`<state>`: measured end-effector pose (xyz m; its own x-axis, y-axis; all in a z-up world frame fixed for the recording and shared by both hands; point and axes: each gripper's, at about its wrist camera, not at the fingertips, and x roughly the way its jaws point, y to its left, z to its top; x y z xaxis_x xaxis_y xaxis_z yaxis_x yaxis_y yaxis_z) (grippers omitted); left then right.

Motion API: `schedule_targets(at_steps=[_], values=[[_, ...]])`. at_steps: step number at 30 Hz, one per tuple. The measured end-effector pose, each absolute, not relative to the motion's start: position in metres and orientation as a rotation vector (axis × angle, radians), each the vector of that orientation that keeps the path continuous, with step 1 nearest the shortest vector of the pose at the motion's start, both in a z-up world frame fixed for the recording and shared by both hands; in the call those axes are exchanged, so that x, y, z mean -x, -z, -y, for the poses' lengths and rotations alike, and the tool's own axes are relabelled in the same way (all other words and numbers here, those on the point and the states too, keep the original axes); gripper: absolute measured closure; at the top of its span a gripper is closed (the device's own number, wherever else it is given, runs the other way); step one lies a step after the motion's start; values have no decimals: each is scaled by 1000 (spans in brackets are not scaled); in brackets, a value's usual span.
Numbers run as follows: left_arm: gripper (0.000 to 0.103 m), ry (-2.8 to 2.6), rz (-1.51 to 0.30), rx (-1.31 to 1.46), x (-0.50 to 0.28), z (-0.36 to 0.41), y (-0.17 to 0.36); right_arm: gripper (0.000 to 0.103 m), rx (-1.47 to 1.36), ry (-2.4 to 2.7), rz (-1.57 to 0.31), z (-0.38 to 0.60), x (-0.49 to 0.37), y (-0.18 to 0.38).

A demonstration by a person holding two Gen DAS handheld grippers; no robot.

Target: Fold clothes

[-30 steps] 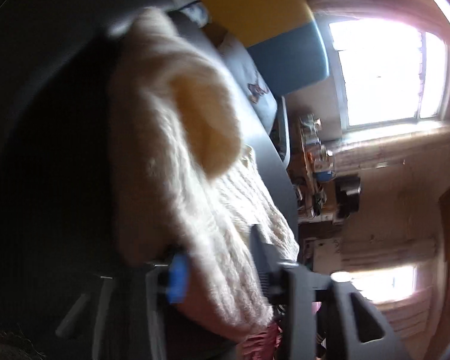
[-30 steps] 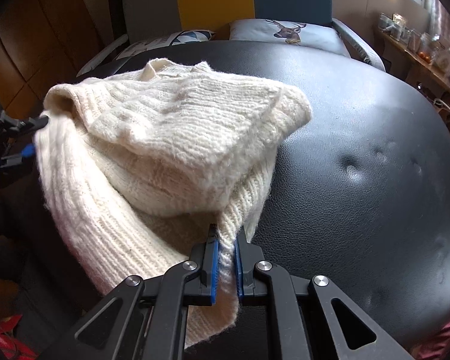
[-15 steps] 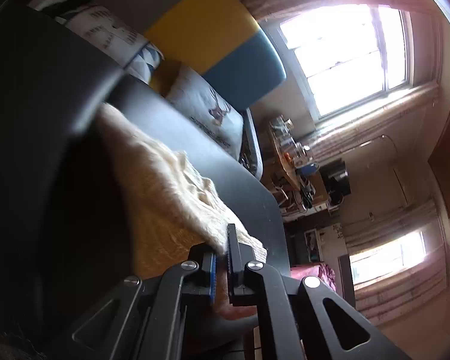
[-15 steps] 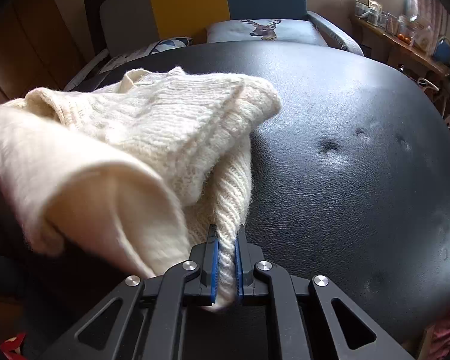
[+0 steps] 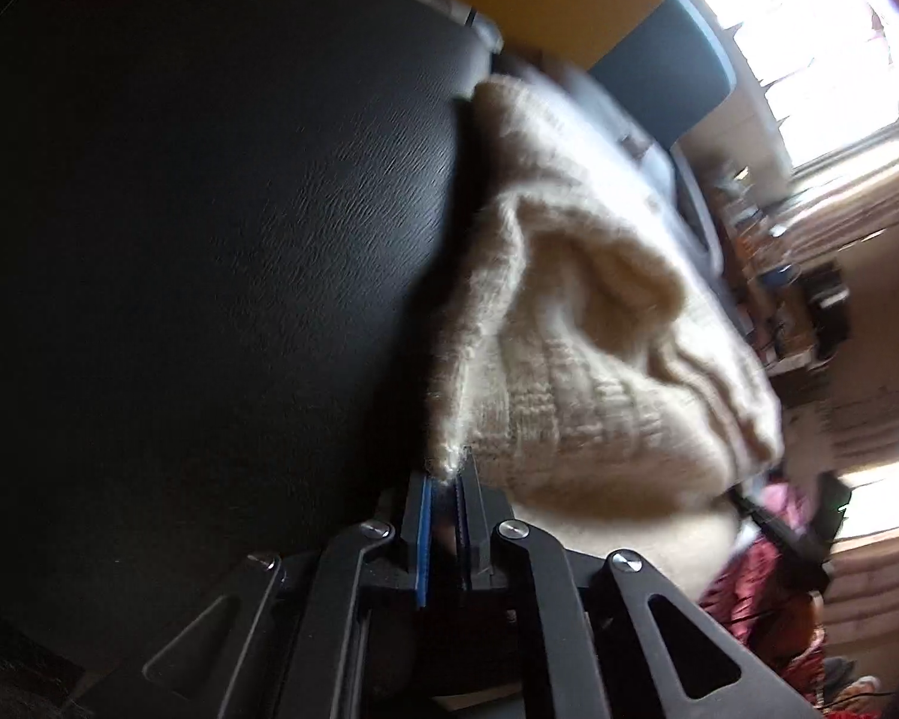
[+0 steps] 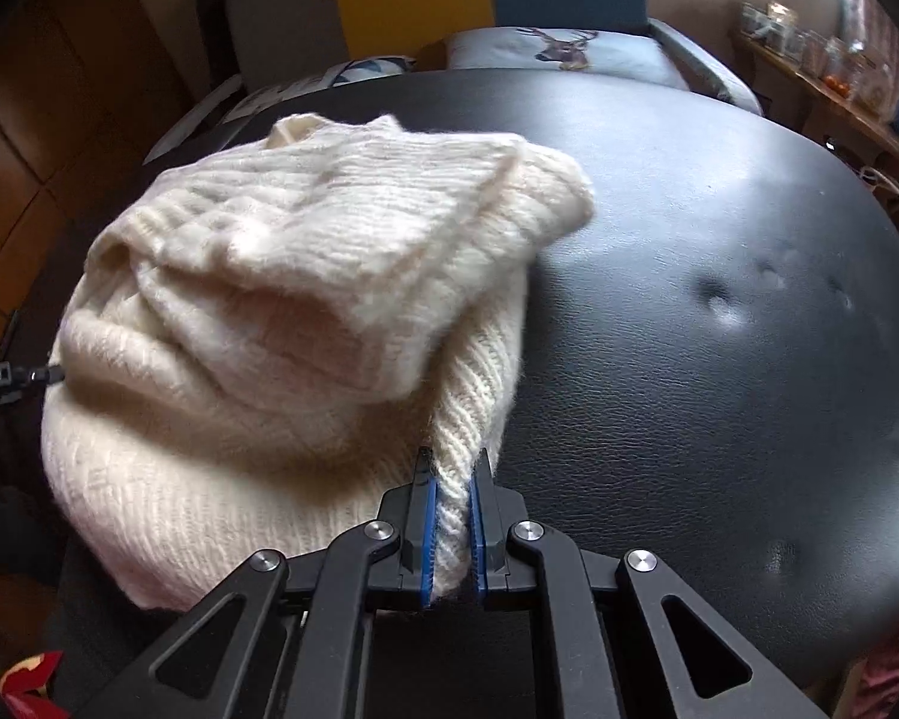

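You hold the cream sweater (image 6: 305, 311) in both grippers

Your right gripper (image 6: 449, 479) pinches a ribbed edge at lower centre; your left gripper (image 5: 443, 479) is nearly closed on a wisp of its corner; the knit bunches over the black table (image 6: 719, 419)

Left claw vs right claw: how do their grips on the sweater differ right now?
The right claw is shut on a thick ribbed fold of the sweater, knit filling the gap between its pads. The left claw pinches only a thin fuzzy edge at its tips. The right claw faces along the black cushion; the left claw's view is rolled sideways. Both are black with blue pads and hold the same cream sweater.
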<state>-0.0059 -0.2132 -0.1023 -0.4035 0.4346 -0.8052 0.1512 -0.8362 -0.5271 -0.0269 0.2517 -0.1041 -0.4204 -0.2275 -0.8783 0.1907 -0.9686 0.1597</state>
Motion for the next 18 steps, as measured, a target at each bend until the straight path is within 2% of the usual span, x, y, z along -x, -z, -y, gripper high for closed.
schedule_targets(at_steps=[1,3,4,6,7,9,11,13,16,17,18], values=[[96,-2384,796,1577,3,215,94,88,-1517,2460,47,-257,26,100],[96,-2438,772,1524,-3,220,77,67,-1488,2481,39,-268,25,88],[96,-2464,759,1497,-5,222,69,62,-1456,2518,43,-275,22,78],[95,-2515,734,1442,-11,226,52,41,-1345,2574,129,-290,16,53],[95,-2560,707,1389,-13,224,39,39,-1301,2579,183,-296,17,44],[93,-2559,651,1296,-10,203,21,39,-1261,2577,258,-301,24,32],[91,-2504,551,1280,-1,170,20,39,-1258,2584,234,-295,37,29],[91,-2435,399,1301,10,120,28,39,-1255,2601,141,-281,49,27],[91,-2357,291,1393,22,70,49,40,-1310,2580,-46,-245,77,39],[91,-2346,276,1422,24,57,60,44,-1362,2564,-107,-237,84,47],[91,-2334,261,1452,26,44,70,62,-1421,2544,-166,-228,92,55]])
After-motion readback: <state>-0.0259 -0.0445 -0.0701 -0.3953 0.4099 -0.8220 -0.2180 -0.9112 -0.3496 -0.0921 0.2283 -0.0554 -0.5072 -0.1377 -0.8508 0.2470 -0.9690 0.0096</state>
